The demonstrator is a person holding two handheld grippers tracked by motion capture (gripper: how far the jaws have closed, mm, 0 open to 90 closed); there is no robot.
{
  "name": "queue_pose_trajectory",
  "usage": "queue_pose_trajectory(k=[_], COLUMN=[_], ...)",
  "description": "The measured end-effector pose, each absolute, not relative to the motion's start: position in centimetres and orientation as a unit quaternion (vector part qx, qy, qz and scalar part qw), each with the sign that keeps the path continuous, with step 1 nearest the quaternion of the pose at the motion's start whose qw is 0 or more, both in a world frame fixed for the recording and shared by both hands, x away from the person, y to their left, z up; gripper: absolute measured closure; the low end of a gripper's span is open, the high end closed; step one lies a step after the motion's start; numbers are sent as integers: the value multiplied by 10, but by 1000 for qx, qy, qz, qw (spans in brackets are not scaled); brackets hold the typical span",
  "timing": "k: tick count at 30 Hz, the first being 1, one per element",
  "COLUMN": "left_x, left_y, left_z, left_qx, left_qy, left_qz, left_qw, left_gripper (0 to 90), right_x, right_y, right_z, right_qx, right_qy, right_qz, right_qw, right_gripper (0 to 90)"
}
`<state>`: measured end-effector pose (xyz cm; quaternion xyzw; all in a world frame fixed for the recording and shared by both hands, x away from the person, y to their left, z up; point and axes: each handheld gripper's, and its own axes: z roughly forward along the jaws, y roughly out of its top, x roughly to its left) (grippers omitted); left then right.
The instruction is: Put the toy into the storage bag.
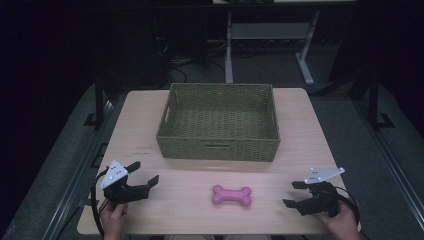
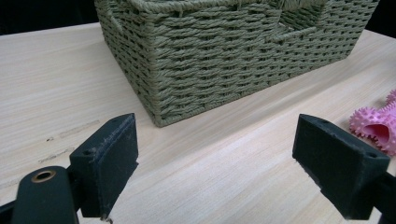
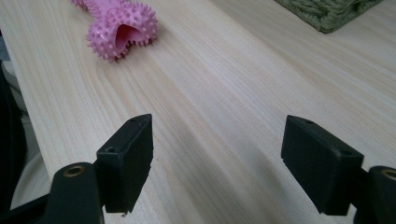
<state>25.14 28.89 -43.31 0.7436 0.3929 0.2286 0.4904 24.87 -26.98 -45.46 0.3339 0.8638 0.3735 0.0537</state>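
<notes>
A pink spiky bone-shaped toy lies on the wooden table near its front edge, between my two grippers. Behind it stands an olive woven basket with nothing visible inside. My left gripper rests at the front left, open, jaws wide with bare table between them; its own view shows the basket ahead and the toy at the right edge. My right gripper sits at the front right, open and holding nothing, with the toy ahead to its left.
The table's front edge runs just under both hands. A basket corner shows at the top right of the right gripper view. Beyond the table stand a dark floor, cables and a grey desk frame.
</notes>
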Motion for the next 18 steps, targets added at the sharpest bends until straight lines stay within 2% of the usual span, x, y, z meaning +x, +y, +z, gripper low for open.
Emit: queue_pose_trajectory(k=[18], left_x=[250], left_y=[289], left_z=[-434], left_qx=[742], left_qy=[392], left_qz=[229], left_qw=[493], left_gripper=[138], right_x=[250], right_y=[-251], right_z=[-433], right_qx=[297], right_qy=[881], right_qz=[364], right_qw=[57], right_gripper=[235])
